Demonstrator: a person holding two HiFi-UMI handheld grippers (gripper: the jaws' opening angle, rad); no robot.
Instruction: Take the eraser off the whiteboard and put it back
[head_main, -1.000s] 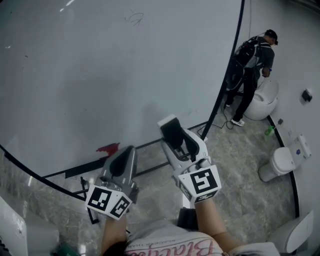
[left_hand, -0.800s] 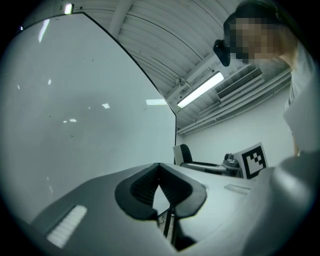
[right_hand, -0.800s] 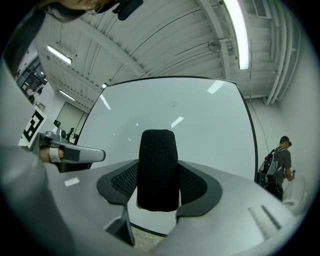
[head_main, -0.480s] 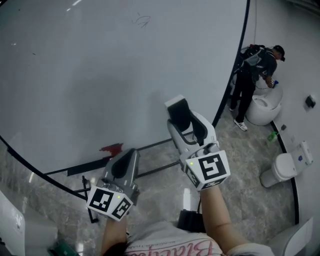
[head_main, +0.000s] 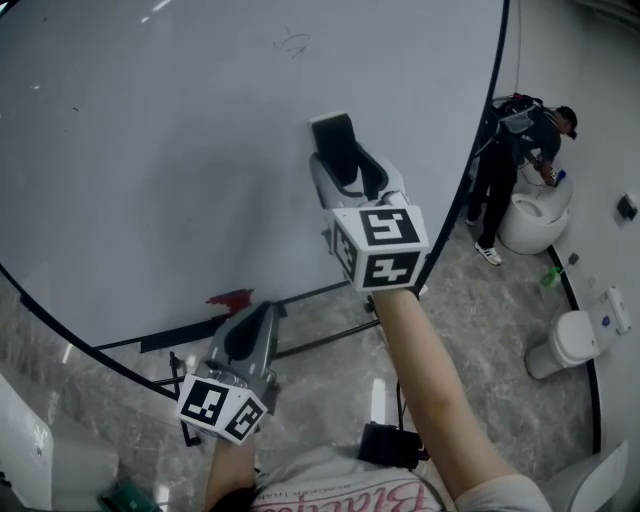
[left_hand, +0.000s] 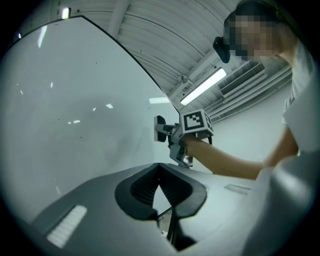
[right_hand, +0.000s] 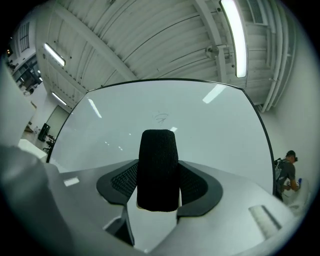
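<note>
Head view: right gripper (head_main: 336, 150) is raised in front of the whiteboard (head_main: 150, 150), jaws clamped on the eraser (head_main: 333, 140). The eraser stands upright between the pads, its black felt side facing the camera in the right gripper view (right_hand: 158, 167). In the left gripper view the eraser (left_hand: 159, 128) sits just beside the board face; contact cannot be confirmed.

Left gripper (head_main: 258, 318) hangs low and near, left of the right one, below the board's bottom edge. Its jaws are together at the tips with nothing between them (left_hand: 160, 172).

Surroundings: a small scribble (head_main: 293, 43) is on the board, far of the eraser. A red patch (head_main: 228, 298) lies at the board's bottom edge, with a black strip (head_main: 185, 333) just near of it. The stand's bars (head_main: 320, 340) run beneath the right forearm. To the far right, past the board's edge, a person (head_main: 520, 150) stands at a white fixture (head_main: 530, 215); a second white fixture (head_main: 570, 340) is nearer on the marble floor (head_main: 480, 320). Nothing stands between the eraser and the board.
</note>
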